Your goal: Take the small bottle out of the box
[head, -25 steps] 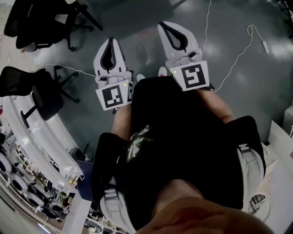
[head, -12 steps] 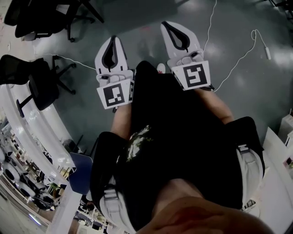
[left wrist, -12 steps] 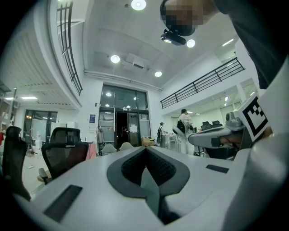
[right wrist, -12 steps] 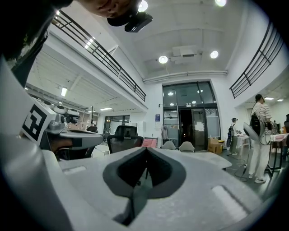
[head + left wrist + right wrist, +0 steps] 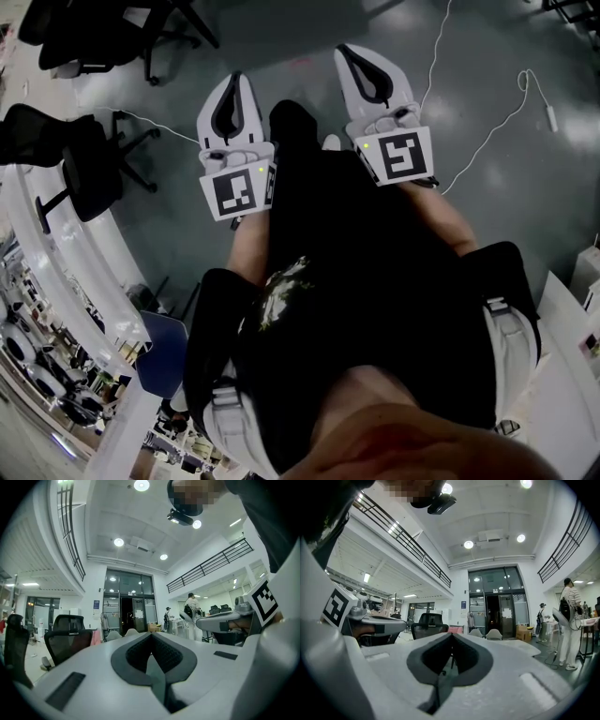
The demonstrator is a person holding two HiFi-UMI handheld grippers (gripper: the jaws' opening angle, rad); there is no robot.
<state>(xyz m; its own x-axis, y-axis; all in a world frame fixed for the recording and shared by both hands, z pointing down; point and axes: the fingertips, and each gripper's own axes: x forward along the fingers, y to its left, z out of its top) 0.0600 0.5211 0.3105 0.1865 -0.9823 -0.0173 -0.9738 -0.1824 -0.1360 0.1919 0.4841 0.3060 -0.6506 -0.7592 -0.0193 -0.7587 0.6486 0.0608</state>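
No box and no small bottle show in any view. In the head view my left gripper [image 5: 234, 78] and right gripper [image 5: 350, 50] are held side by side in front of the person's dark torso, pointing out over a grey floor. Both are shut with nothing between the jaws. In the left gripper view, the left gripper [image 5: 151, 636] has its tips meeting and looks across a large hall. The right gripper [image 5: 451, 637] is likewise closed and empty in its own view.
Black office chairs [image 5: 84, 173] stand on the floor at the left beside a curved white desk [image 5: 56, 272]. A white cable [image 5: 487, 108] trails across the floor at the right. A person [image 5: 568, 620] stands at the right of the hall, near glass doors [image 5: 497, 613].
The head view has drifted a little, so chairs and cable sit slightly lower and further right. A dark leg has swung forward between the grippers. Both grippers stay shut.
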